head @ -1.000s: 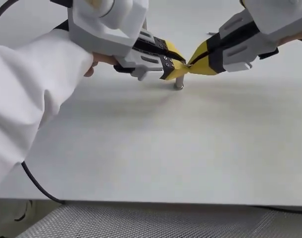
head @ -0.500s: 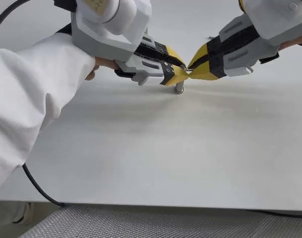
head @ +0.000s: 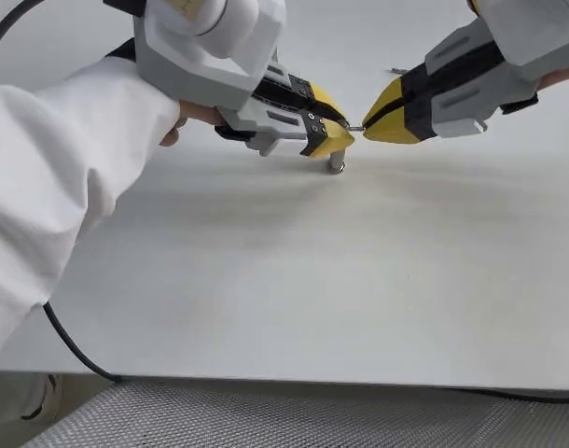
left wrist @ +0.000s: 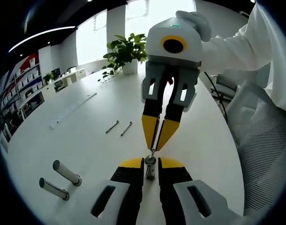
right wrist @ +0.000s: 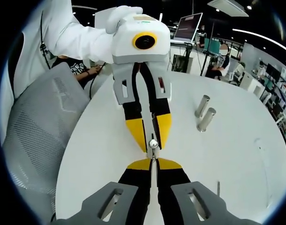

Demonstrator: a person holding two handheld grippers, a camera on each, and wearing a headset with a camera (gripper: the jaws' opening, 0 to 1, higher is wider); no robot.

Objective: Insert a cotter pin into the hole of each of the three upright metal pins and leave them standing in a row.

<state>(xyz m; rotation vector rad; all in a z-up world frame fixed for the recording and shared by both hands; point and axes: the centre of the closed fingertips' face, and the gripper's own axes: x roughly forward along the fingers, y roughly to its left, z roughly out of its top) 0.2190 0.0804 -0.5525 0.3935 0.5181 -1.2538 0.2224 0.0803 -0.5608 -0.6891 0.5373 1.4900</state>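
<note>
left gripper point(left wrist: 151, 163): fingers clamped on the upright pin point(head: 336, 164), standing on the desk point(head: 294, 280). right gripper point(right wrist: 154, 164): fingers pinched shut on a cotter point(left wrist: 153, 151), tip at the pin's top; can't tell if it's in the hole. two more pins point(left wrist: 67, 172) lie side by side on the desk, two loose cotters point(left wrist: 112, 126) beyond them.
</note>
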